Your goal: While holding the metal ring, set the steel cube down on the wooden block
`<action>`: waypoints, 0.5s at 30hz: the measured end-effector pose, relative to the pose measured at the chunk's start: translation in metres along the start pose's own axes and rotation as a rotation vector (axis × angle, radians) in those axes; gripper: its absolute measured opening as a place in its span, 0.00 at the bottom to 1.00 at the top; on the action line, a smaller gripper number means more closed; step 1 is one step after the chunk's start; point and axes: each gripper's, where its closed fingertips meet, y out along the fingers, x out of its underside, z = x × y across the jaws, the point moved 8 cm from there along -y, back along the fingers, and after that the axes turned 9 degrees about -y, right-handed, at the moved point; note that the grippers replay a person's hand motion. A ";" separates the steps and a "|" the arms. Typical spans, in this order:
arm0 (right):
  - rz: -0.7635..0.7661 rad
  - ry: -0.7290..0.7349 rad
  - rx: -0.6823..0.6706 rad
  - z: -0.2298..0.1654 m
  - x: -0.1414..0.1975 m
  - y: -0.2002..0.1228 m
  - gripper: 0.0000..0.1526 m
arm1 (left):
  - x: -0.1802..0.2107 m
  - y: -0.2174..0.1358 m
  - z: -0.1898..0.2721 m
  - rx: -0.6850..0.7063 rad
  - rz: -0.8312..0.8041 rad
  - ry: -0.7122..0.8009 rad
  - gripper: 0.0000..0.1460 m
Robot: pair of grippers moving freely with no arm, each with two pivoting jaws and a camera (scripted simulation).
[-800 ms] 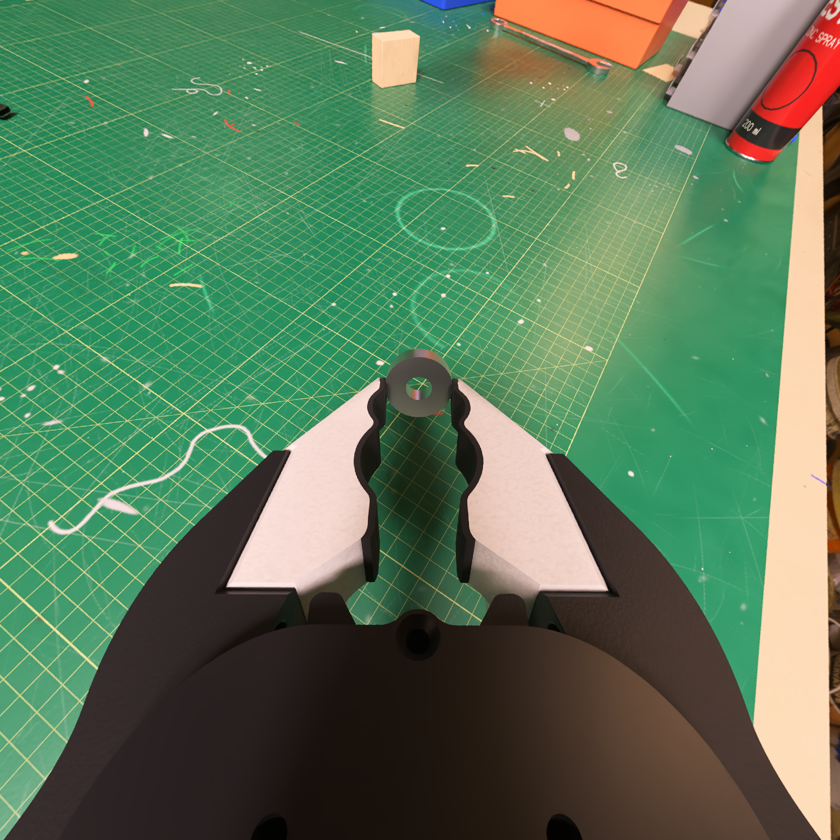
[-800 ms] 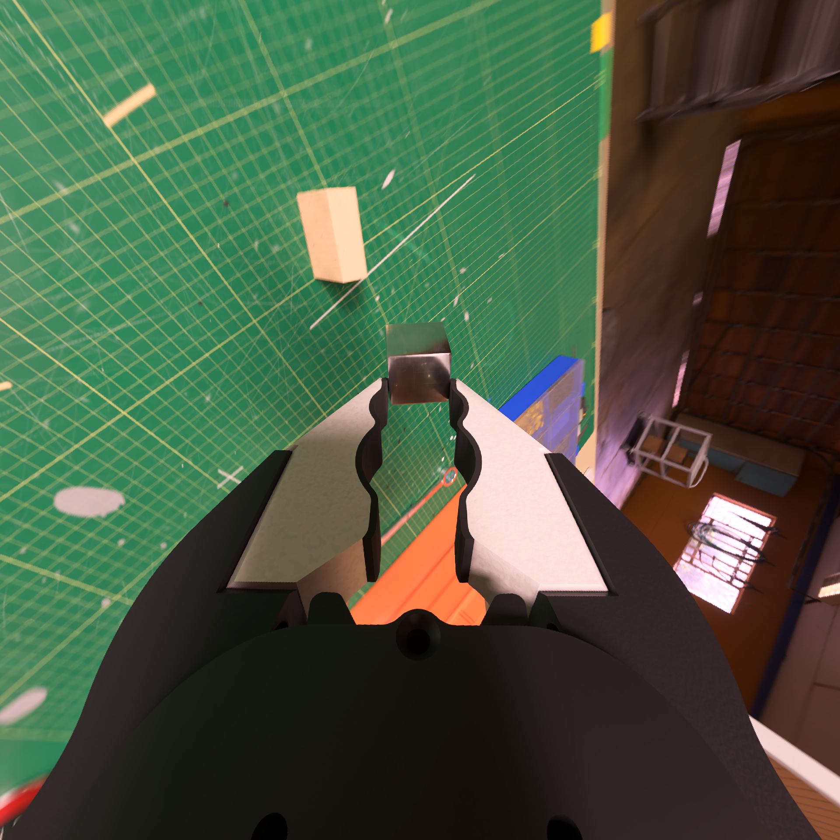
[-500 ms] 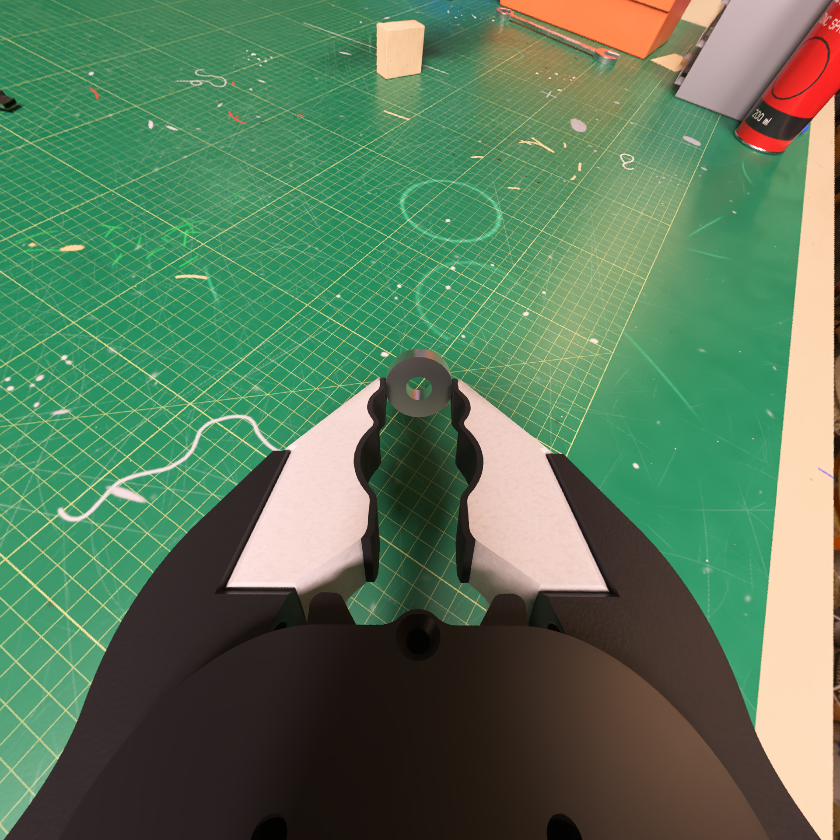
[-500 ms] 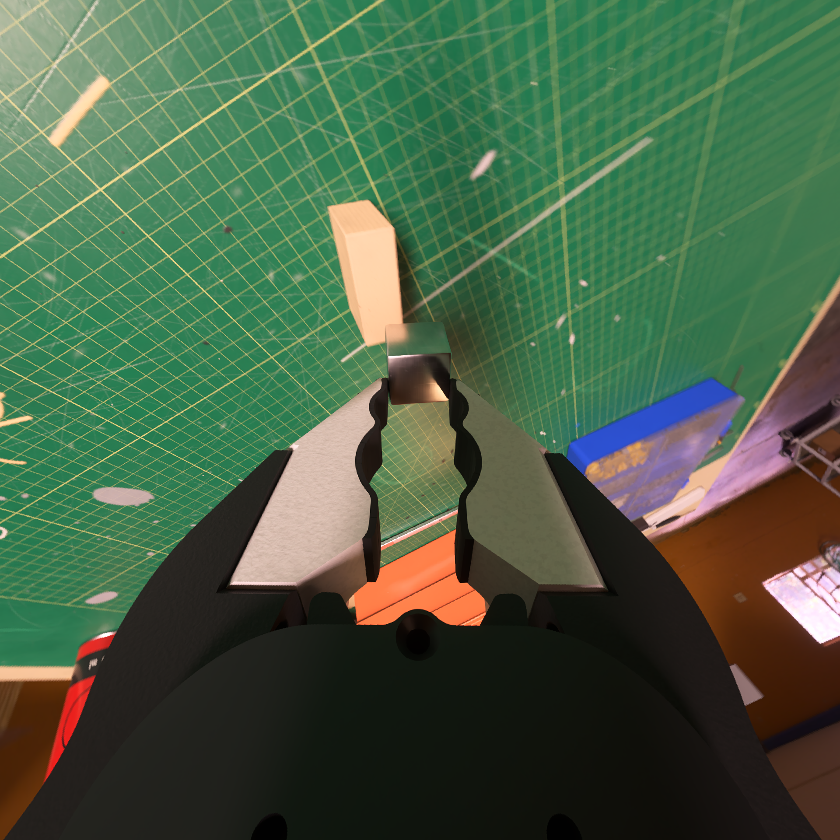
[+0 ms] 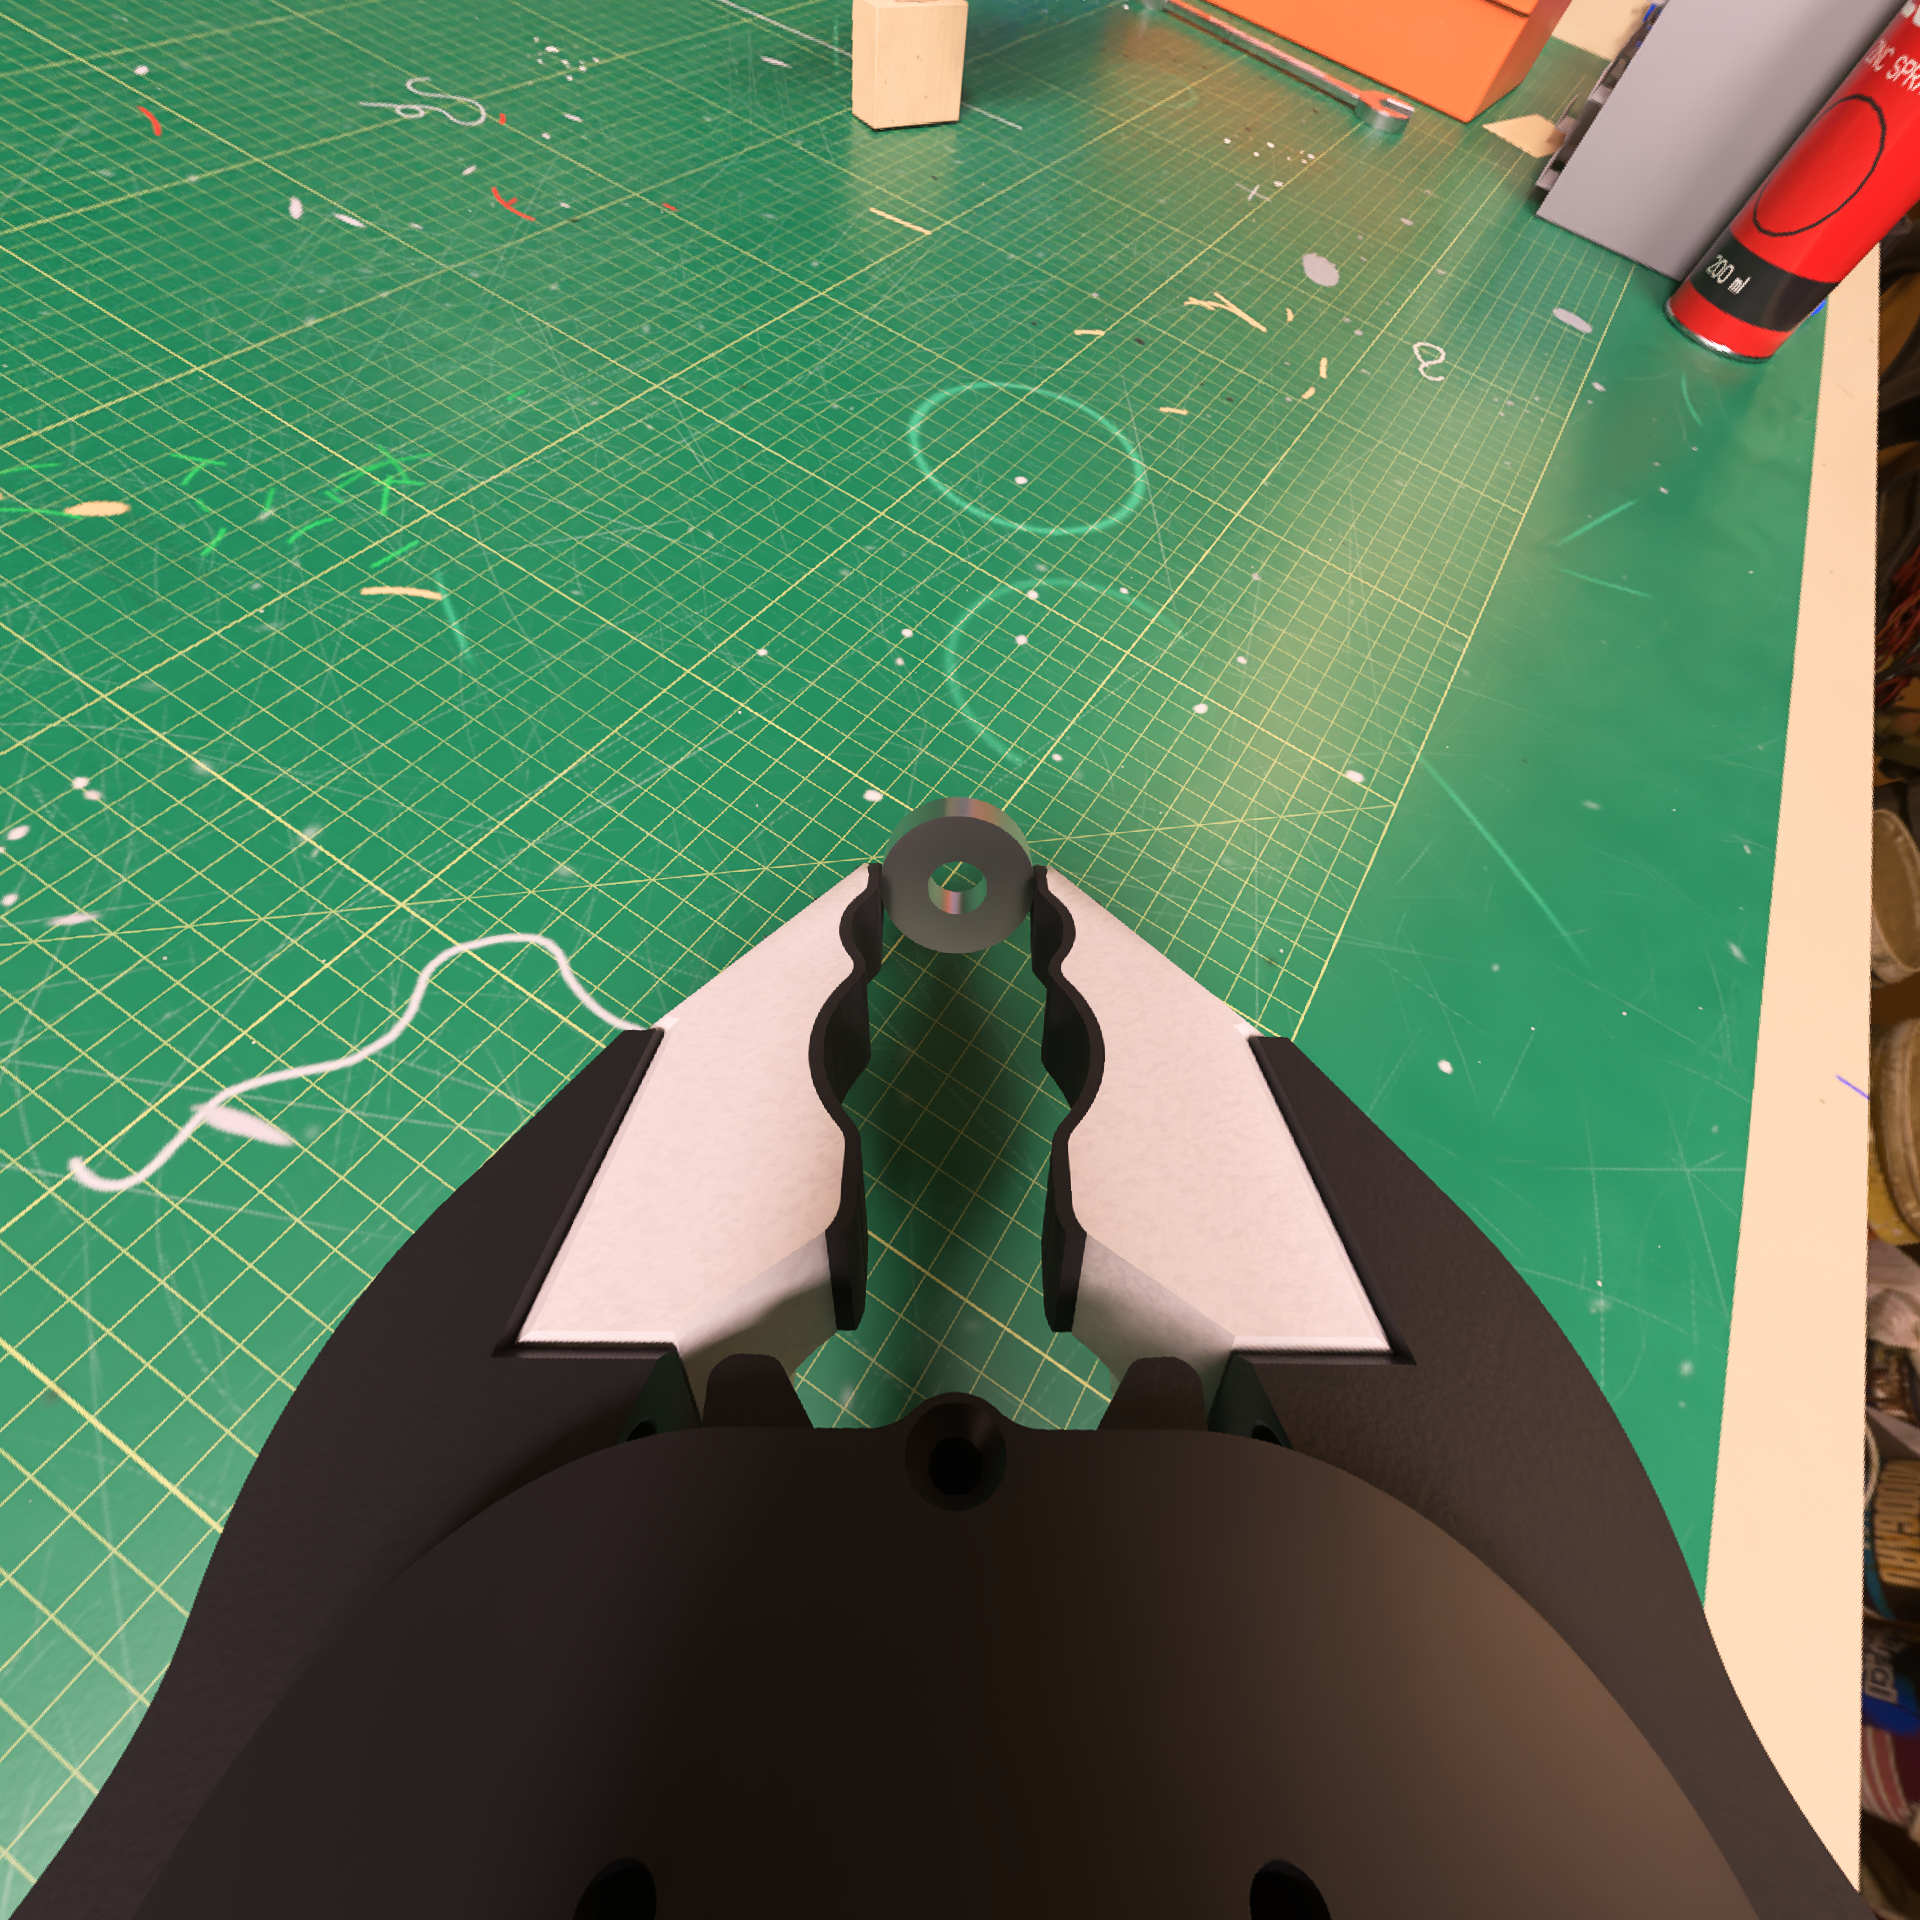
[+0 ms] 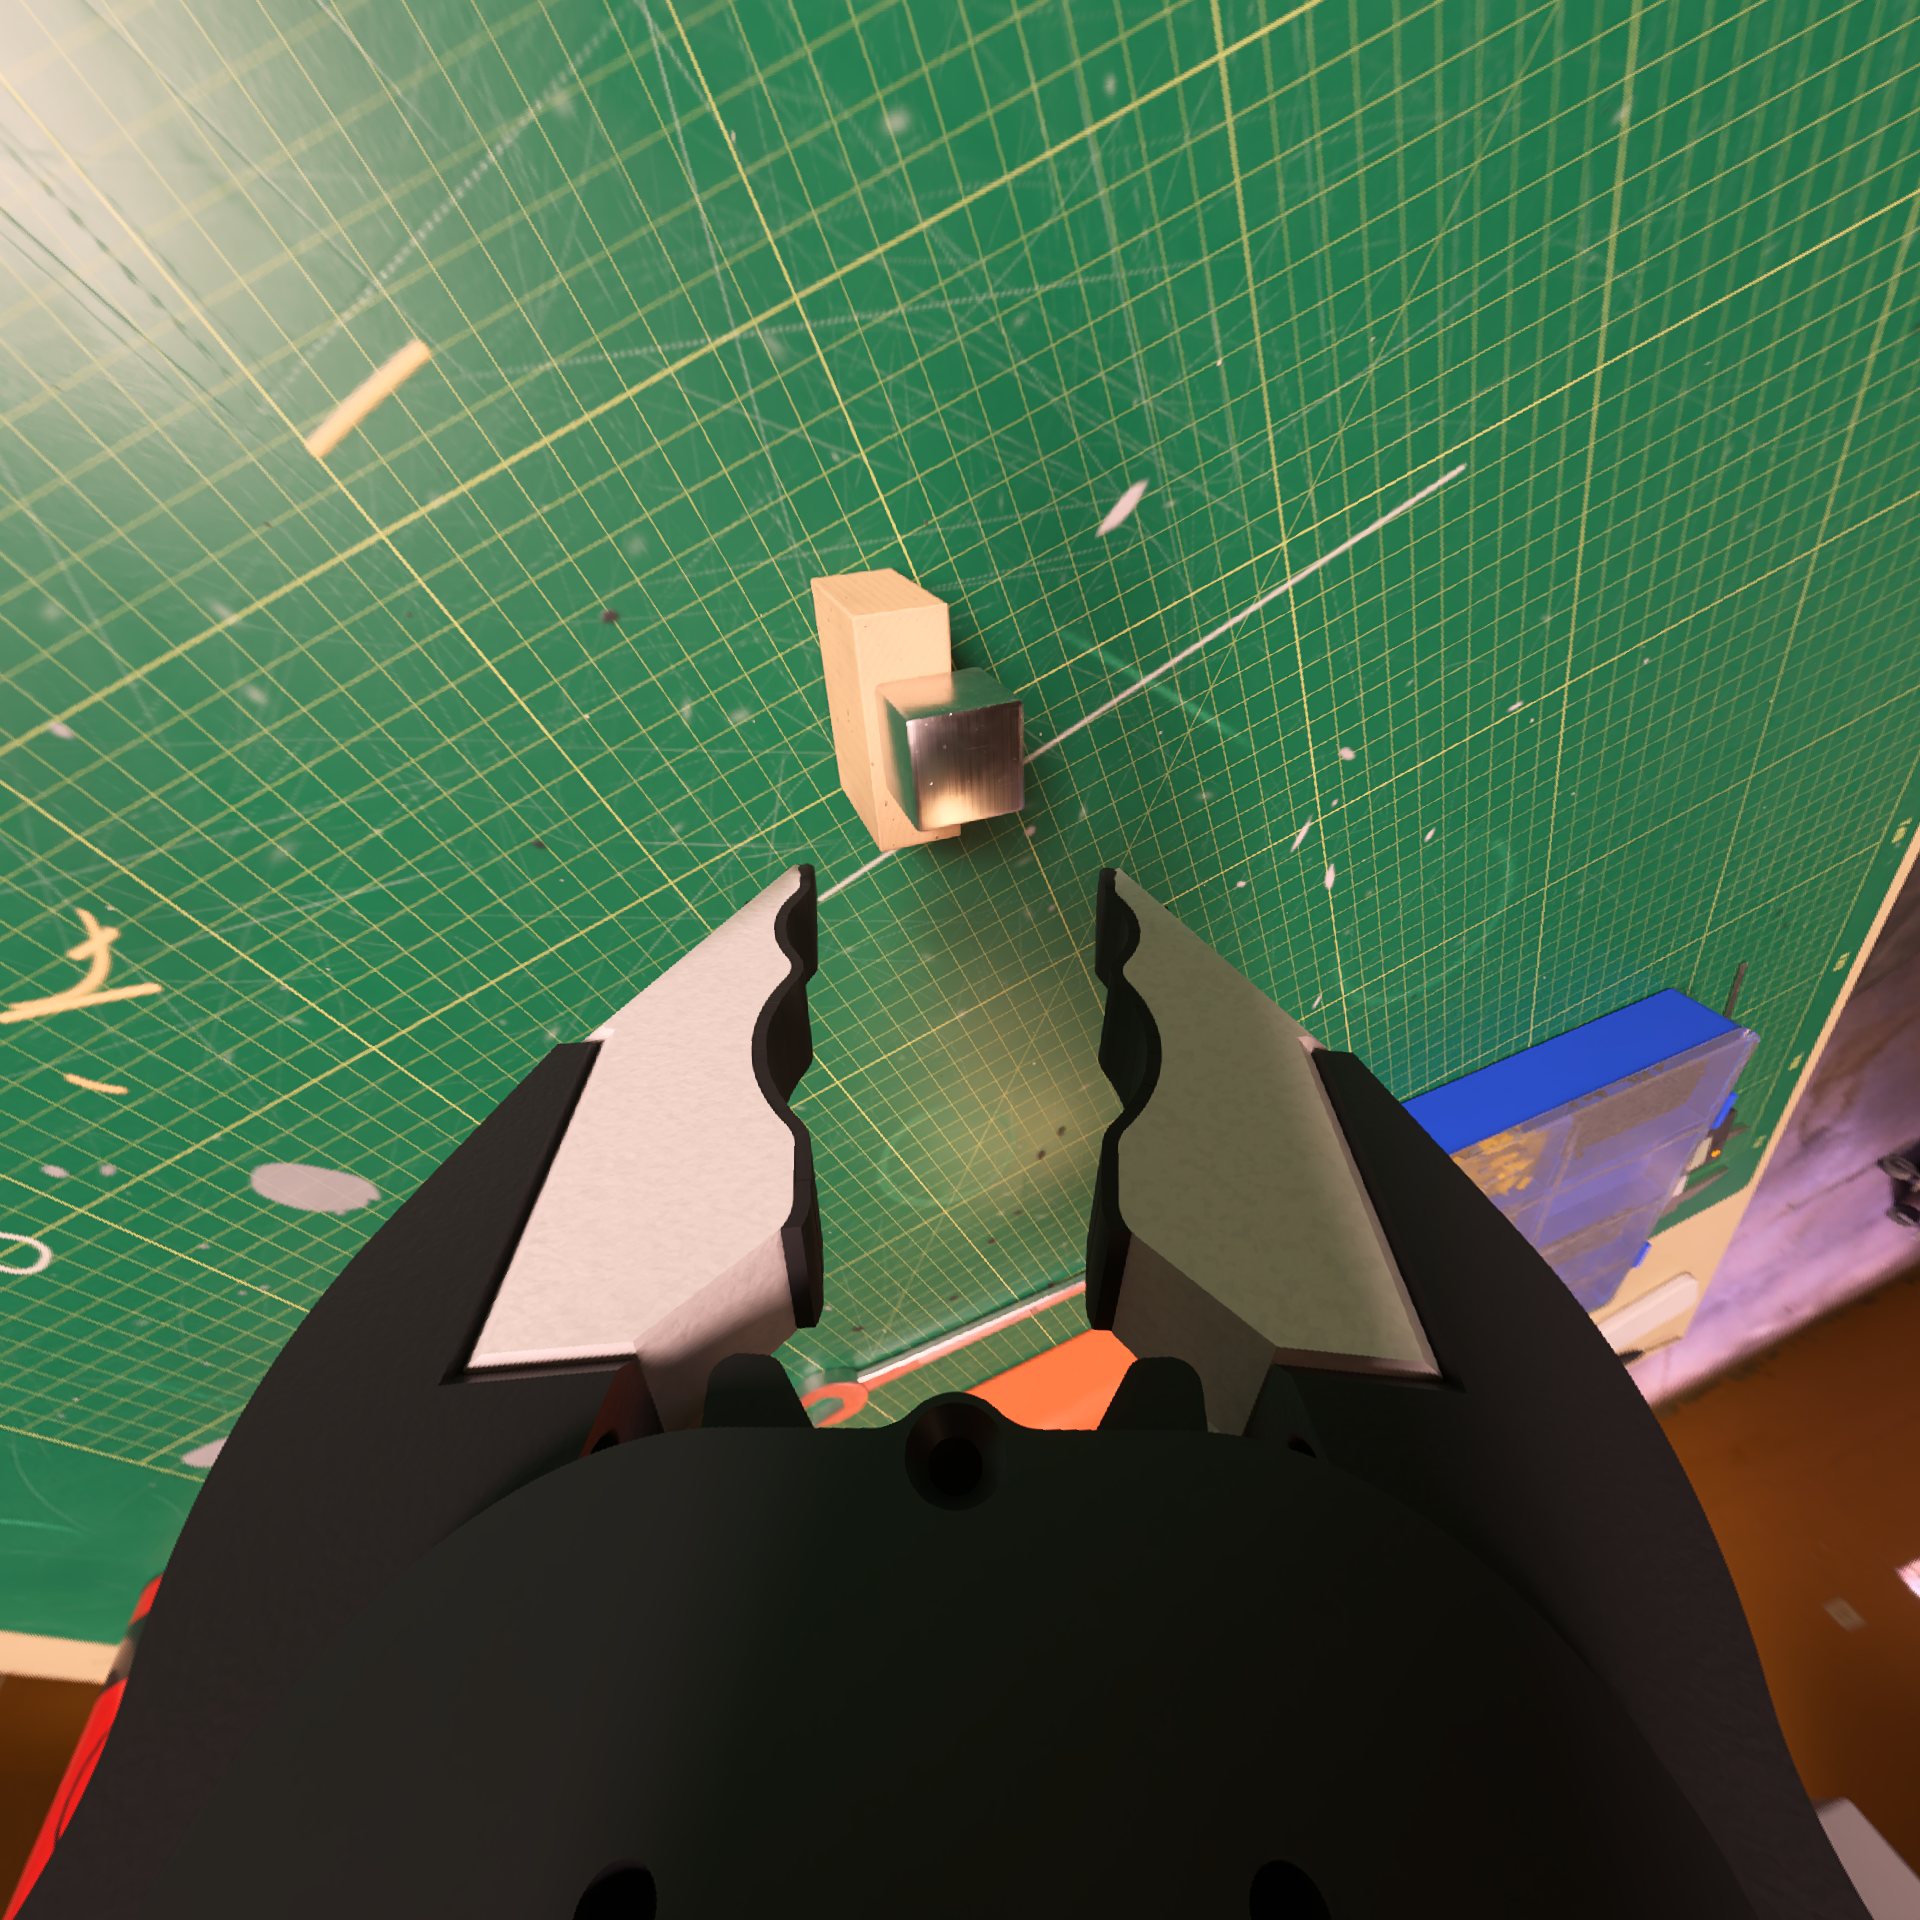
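My left gripper (image 5: 956, 881) is shut on the metal ring (image 5: 914, 896), a grey washer held upright at the fingertips above the green cutting mat (image 5: 520, 623). The wooden block (image 5: 906, 64) stands far ahead at the top edge of the left wrist view; its top is cut off there. In the right wrist view, looking down, my right gripper (image 6: 956, 878) is open and empty. The steel cube (image 6: 961, 753) lies on the wooden block (image 6: 883, 665), over its near end and overhanging one side. The fingertips are a short way back from the cube and do not touch it.
An orange box (image 5: 1382, 42), a wrench (image 5: 1299, 78), a grey box (image 5: 1683, 135) and a red spray can (image 5: 1797, 229) stand at the far right. A blue case (image 6: 1590, 1132) lies near the mat's edge. The table's pale edge (image 5: 1787, 935) runs along the right.
My right gripper has opened and let go of the steel cube, which now lies on the wooden block, and has pulled back from it. My left gripper, still holding the ring, has drifted slightly.
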 end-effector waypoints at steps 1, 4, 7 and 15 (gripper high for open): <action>0.024 0.011 0.006 -0.001 0.002 -0.004 0.36 | 0.000 0.000 0.000 0.001 -0.003 0.000 0.19; 0.118 0.044 0.020 -0.006 0.003 -0.013 0.38 | 0.000 0.000 0.000 0.004 -0.003 0.001 0.19; 0.215 0.073 0.009 -0.010 0.002 -0.022 0.38 | 0.000 0.000 0.002 -0.003 -0.001 0.014 0.19; 0.517 0.215 0.133 -0.005 0.019 -0.091 0.38 | 0.001 -0.003 0.003 -0.007 0.002 0.018 0.19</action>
